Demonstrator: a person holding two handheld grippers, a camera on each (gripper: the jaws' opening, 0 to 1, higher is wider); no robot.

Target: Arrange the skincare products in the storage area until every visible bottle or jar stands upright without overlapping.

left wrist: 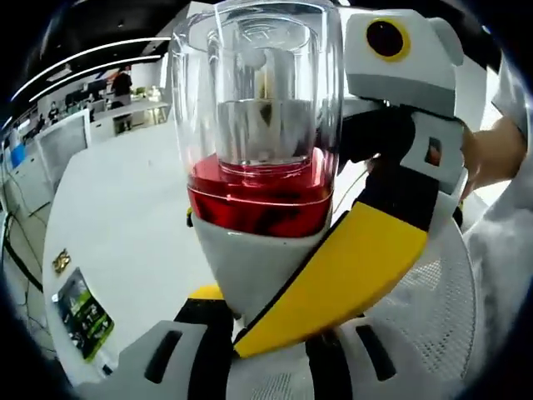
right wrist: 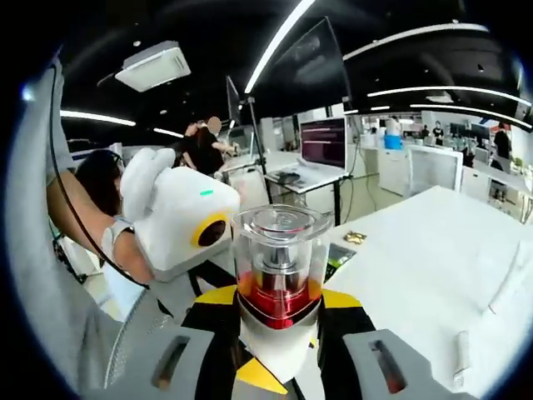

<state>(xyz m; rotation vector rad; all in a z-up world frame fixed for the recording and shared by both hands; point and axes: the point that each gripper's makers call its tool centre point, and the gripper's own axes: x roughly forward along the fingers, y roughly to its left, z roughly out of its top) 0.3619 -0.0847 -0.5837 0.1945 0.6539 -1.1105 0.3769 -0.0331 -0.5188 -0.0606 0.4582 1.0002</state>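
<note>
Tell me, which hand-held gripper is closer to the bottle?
Right, seemingly: the right hand-held gripper flanks the bottle on both sides; the left one sits just beneath it, contact unclear.

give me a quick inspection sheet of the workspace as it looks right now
surface: white table, mostly bare where it shows
job's things: one clear-capped bottle with a red band and white base, held upright between both grippers, off the table
clutter: dark printed card and a small gold item near the table edge; two white stick-like items on the table
grippers: left gripper shut on the bottle's base; right gripper shut on it from the other side
cables: thin dark cable hanging along the person's sleeve
surroundings: open office with a monitor, ceiling light strips, people at far desks
</note>
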